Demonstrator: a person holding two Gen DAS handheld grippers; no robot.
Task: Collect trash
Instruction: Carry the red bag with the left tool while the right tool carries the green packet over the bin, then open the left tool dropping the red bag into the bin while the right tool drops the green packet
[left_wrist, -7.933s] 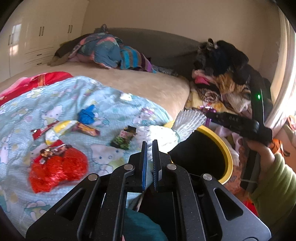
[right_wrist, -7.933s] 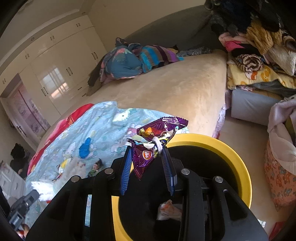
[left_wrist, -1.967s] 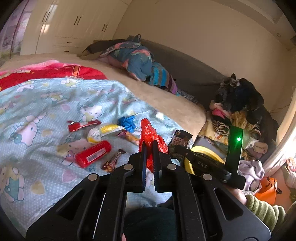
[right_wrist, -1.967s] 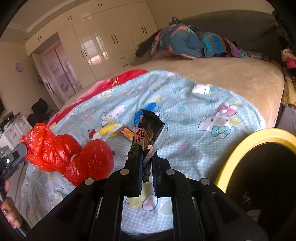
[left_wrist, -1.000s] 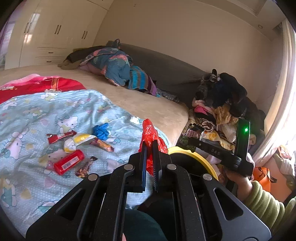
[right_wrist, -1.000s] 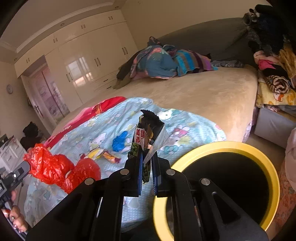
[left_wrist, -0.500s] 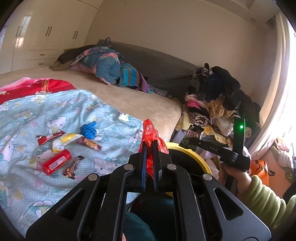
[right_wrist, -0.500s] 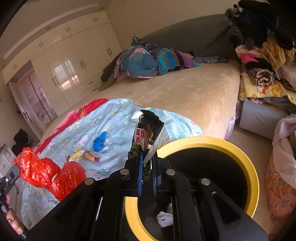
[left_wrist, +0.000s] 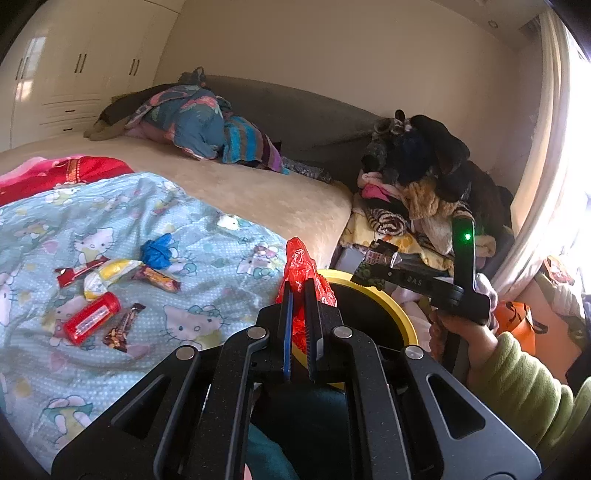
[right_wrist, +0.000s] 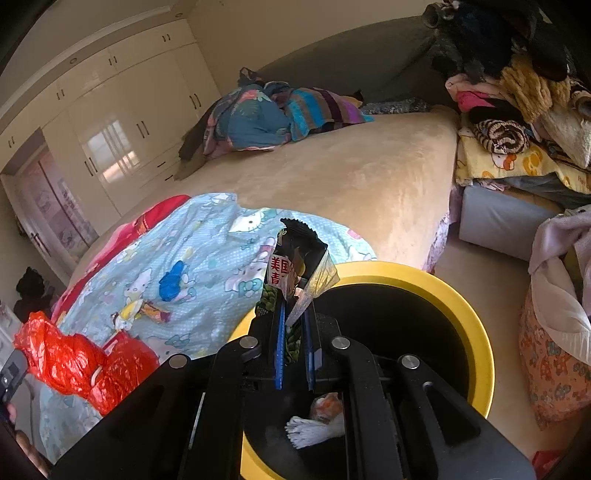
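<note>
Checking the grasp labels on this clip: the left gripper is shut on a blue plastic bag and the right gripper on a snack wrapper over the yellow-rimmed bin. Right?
Not quite. The left gripper is shut on a red plastic bag, as the left wrist view shows. The right gripper does hold the snack wrapper over the yellow-rimmed bin.

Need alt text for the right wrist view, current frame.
The right gripper is shut on a dark snack wrapper above a yellow-rimmed bin beside a bed. A white scrap lies inside the bin. At the left edge a red plastic bag hangs over a blue cartoon blanket scattered with wrappers.
</note>
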